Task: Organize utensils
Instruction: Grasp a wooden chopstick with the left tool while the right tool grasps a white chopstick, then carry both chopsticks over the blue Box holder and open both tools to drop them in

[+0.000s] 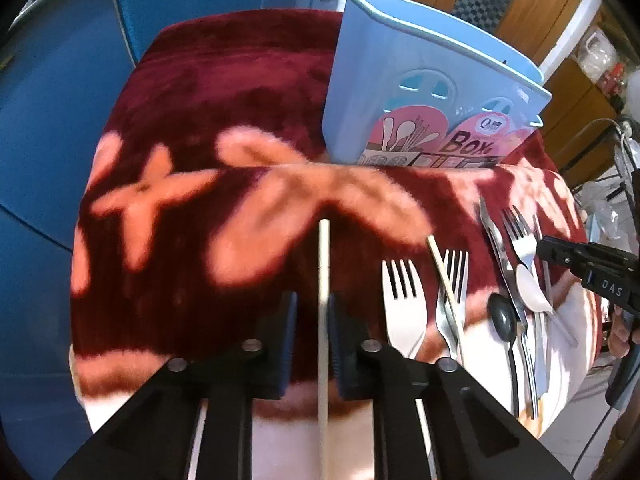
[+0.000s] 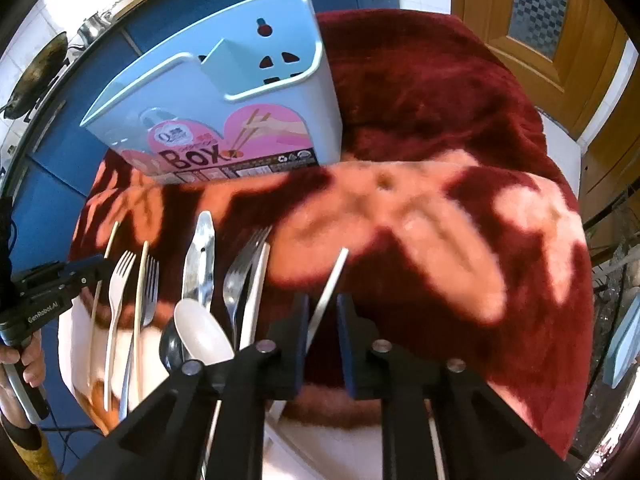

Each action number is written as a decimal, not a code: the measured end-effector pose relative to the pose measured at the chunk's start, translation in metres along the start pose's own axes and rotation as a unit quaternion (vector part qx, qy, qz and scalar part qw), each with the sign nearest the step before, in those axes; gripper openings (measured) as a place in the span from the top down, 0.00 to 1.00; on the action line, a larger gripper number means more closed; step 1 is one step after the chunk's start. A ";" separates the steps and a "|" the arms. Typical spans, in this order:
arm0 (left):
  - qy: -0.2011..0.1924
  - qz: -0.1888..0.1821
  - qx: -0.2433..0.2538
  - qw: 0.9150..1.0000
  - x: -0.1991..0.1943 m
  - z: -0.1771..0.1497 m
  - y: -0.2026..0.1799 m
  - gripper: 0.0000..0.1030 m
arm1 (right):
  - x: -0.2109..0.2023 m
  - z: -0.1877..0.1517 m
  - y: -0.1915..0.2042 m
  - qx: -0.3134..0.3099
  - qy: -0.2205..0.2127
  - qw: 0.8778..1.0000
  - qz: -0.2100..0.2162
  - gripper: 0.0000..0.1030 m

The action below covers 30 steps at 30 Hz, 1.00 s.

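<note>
A white chopstick (image 1: 324, 264) lies on the red flowered blanket (image 1: 200, 120), running between the fingers of my left gripper (image 1: 314, 312). It rests against the right pad, and a gap shows at the left pad. My right gripper (image 2: 323, 312) straddles another white chopstick (image 2: 333, 272), which slants between the pads with a gap on both sides. Between the two grippers lie a white fork (image 1: 402, 308), metal forks (image 1: 454, 276), a knife (image 1: 496, 240), a white spoon (image 1: 532, 288) and a black spoon (image 1: 502, 316). The pale blue utensil box (image 1: 400, 92) (image 2: 224, 120) stands upright behind them.
The blanket's front edge hangs just below both grippers. Blue cabinets (image 1: 60, 120) stand to the left and a wooden door (image 2: 540, 20) at the back right. A hand (image 2: 20, 360) holds the left gripper's handle at the left edge of the right wrist view.
</note>
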<state>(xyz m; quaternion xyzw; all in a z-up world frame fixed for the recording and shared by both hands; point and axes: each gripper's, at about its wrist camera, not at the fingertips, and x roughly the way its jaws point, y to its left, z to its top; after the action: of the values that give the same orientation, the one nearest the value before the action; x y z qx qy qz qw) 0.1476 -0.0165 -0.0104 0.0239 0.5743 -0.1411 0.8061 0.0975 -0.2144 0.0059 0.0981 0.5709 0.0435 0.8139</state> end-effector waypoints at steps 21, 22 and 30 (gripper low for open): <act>-0.261 -0.048 -0.029 0.964 -0.094 0.009 -0.007 0.96 | -0.080 -0.005 0.032 -0.062 -0.317 0.946 0.026 0.94; -0.275 -0.048 -0.029 0.960 -0.097 0.009 -0.011 0.96 | -0.083 -0.004 0.037 -0.062 -0.332 0.941 0.023 0.94; -0.388 -0.041 -0.030 0.920 -0.130 0.035 -0.023 0.96 | -0.128 0.010 0.041 -0.062 -0.429 0.901 0.010 0.94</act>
<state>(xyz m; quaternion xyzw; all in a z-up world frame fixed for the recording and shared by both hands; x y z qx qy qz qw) 0.1348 -0.0191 0.1259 -0.0800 0.2210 -0.1551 0.9595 0.0641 -0.1991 0.1357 0.0624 0.1619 0.0406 0.9840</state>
